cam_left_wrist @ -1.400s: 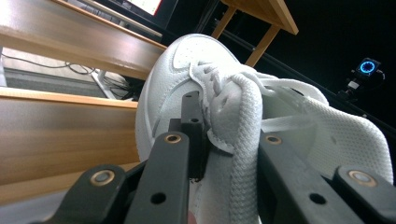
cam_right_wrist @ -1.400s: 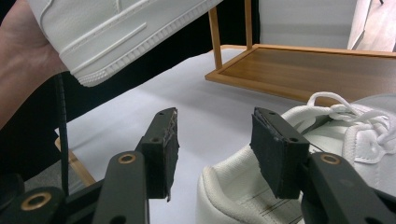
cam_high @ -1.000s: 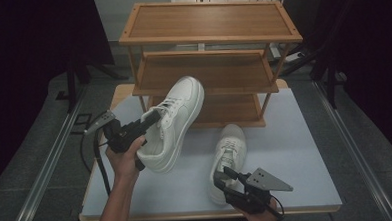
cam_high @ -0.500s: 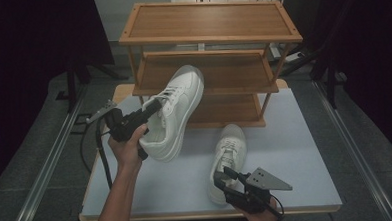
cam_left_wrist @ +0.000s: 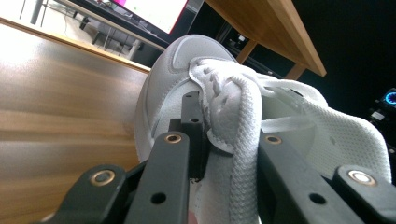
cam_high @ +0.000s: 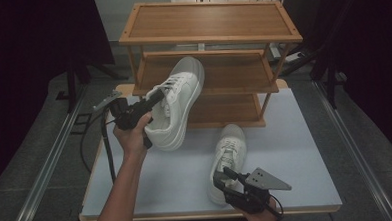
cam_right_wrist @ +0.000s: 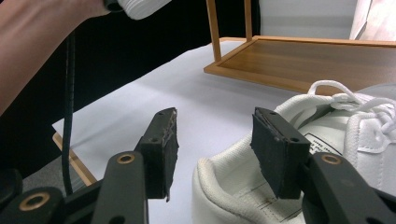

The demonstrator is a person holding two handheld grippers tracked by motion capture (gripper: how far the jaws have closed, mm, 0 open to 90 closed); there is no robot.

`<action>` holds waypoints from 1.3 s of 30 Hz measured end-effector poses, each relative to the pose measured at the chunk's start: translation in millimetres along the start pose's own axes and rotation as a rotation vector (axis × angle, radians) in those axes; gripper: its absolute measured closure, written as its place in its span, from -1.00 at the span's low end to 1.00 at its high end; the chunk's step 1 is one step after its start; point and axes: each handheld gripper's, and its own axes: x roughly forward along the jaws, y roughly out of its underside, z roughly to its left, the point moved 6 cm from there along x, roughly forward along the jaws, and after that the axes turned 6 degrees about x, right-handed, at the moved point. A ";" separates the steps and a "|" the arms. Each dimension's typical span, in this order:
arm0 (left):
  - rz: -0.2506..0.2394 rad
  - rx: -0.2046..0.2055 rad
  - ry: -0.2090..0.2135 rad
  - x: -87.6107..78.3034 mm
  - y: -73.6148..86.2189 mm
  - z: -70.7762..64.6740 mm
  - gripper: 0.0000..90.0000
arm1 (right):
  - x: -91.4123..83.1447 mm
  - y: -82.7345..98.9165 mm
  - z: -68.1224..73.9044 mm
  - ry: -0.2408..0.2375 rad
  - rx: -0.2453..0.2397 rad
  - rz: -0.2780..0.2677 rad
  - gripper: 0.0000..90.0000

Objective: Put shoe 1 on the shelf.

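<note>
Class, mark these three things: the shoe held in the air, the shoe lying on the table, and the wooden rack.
Lifted shoe (cam_high: 181, 98), high view, on its white side near the laces.
Shoe on the table (cam_high: 231, 146), high view, on its laces.
Wooden rack (cam_high: 210, 20), high view, on the bare top shelf.

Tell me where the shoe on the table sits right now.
High view: the second shoe lies right of centre on the table, before the rack, heel at the right gripper.

A staged recording room, not a home: a pale table (cam_high: 306, 150) carrying a wooden shoe rack (cam_high: 208, 35) stands among black drapes (cam_high: 41, 47), with floor rails (cam_high: 46, 167), cables and a lit monitor (cam_left_wrist: 159, 11) behind
</note>
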 end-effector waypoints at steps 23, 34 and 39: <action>-0.007 -0.024 -0.081 33.2 -12.4 15.0 0.79 | -1.0 0.0 -0.7 0.007 -0.002 -0.004 0.11; -0.015 -0.023 -0.130 51.7 -20.6 20.5 0.79 | 1.0 2.6 3.9 -0.001 -0.013 0.006 0.11; -0.013 -0.017 -0.146 65.2 -25.3 20.2 0.79 | 0.1 3.0 4.2 -0.002 -0.009 0.005 0.11</action>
